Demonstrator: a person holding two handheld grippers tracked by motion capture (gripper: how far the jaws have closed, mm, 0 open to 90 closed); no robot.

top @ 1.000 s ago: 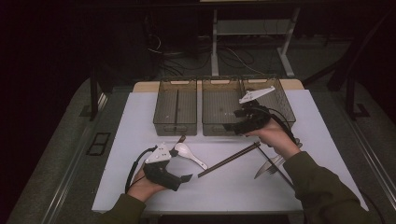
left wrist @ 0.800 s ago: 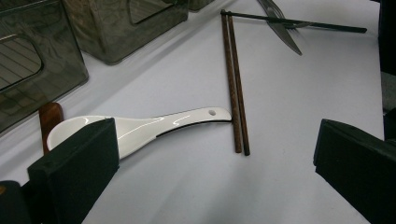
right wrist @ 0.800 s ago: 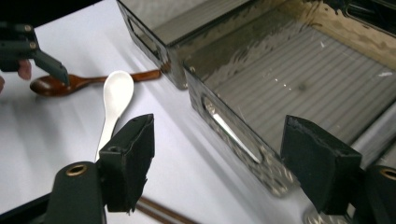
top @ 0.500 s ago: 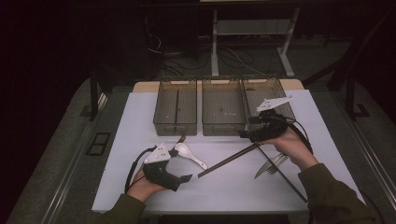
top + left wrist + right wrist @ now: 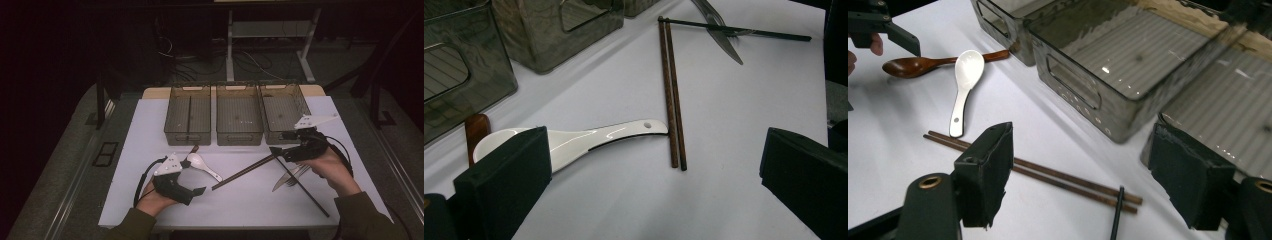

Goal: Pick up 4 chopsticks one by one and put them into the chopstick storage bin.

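Right gripper [image 5: 278, 141] shifted from over right bin [image 5: 283, 111] toward bench front, jaws apart, empty, above brown chopsticks [image 5: 245, 172] lying mid-bench. Left gripper [image 5: 196, 176] unmoved, jaws apart, near white spoon [image 5: 202, 166].

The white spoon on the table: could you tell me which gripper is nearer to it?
Left. The left gripper sits just beside the white spoon, its jaws open toward it. The right gripper hovers across the table, over the brown chopsticks' far end.

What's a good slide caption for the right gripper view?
Open right tool hovering above brown chopsticks, near a white spoon, a wooden spoon and grey bins.
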